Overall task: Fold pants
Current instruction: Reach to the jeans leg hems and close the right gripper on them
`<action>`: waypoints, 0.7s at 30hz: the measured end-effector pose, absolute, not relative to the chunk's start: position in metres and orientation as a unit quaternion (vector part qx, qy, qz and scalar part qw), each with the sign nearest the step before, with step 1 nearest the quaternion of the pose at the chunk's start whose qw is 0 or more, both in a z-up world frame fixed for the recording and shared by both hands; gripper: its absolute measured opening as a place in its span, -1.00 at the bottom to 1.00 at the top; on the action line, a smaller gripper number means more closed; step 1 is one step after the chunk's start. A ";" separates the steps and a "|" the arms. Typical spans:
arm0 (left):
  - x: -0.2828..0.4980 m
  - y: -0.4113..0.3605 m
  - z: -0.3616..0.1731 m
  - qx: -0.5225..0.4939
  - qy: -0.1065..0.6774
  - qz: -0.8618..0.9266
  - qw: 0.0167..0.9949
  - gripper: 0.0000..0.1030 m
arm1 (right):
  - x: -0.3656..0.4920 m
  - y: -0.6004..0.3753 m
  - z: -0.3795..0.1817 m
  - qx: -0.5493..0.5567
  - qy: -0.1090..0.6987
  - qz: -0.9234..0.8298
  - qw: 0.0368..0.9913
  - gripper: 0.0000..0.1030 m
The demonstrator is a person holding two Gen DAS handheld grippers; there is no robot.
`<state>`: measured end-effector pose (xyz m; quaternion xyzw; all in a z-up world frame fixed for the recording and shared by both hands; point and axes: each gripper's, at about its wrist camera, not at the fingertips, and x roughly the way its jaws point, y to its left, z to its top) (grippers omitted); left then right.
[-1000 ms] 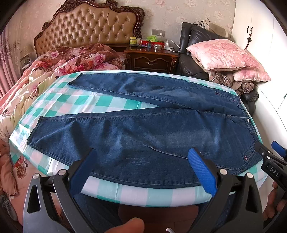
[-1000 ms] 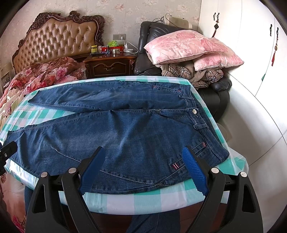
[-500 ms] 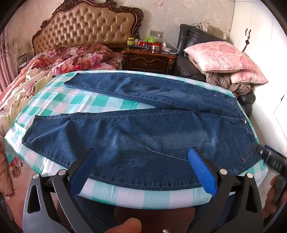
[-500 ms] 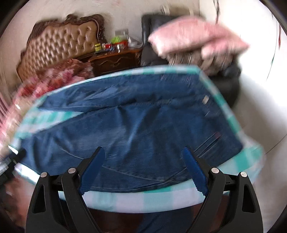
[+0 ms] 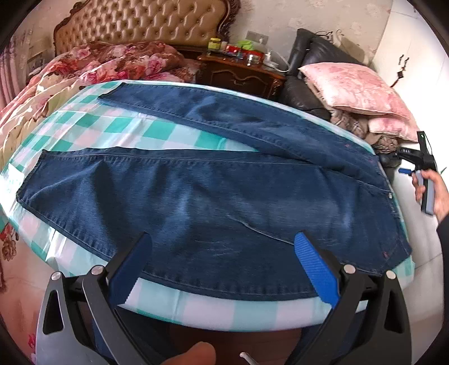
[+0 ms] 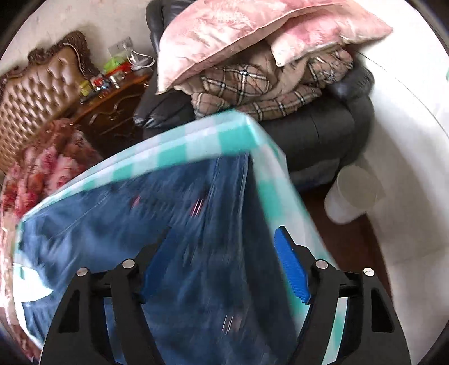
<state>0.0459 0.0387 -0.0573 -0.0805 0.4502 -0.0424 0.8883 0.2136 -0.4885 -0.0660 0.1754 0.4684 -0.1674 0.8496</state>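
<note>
Bedroom clutter rings a checked tabletop [image 5: 157,132]. Left gripper [image 5: 224,269] hangs with jaws apart at the 6 o'clock edge of the pants [image 5: 224,202], spread flat. Right gripper [image 6: 224,264], jaws apart, seems above the blurred waistband near 3 o'clock.

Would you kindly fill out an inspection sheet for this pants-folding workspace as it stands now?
Surface: table under a green-checked cloth, bare between the legs.
Job's things: blue jeans spread flat, unfolded, legs apart in a V, waistband at the right end.
Clutter: nothing seen on the cloth.
Grippers: left tongs open above the near hem edge; right tongs open over the waist end, view blurred.
Cables: white cord on the nightstand.
Surroundings: bed headboard, pink pillows on a black armchair.
</note>
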 end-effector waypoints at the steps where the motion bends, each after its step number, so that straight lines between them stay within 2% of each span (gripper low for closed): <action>1: 0.049 0.041 -0.060 -0.079 0.454 -0.037 0.887 0.97 | 0.224 -0.495 -0.069 0.175 0.473 -0.165 0.848 0.36; 4: 0.058 0.046 -0.064 -0.077 0.463 -0.024 0.883 0.97 | 0.259 -0.514 -0.090 0.182 0.489 -0.162 0.837 0.33; 11: 0.076 0.054 -0.072 -0.070 0.475 -0.002 0.877 0.97 | 0.301 -0.540 -0.123 0.178 0.496 -0.173 0.832 -0.05; 13: 0.081 0.054 -0.074 -0.068 0.477 -0.001 0.876 0.97 | 0.305 -0.536 -0.122 0.168 0.497 -0.162 0.836 -0.53; 14: 0.084 0.055 -0.075 -0.069 0.479 -0.001 0.875 0.97 | 0.310 -0.534 -0.122 0.163 0.499 -0.144 0.839 -0.66; 17: 0.089 0.055 -0.075 -0.074 0.480 -0.007 0.874 0.97 | 0.304 -0.517 -0.105 0.113 0.477 -0.140 0.860 -0.72; 21: 0.097 0.056 -0.067 -0.067 0.469 -0.009 0.881 0.97 | 0.261 -0.498 -0.055 0.149 0.399 -0.098 0.899 -0.74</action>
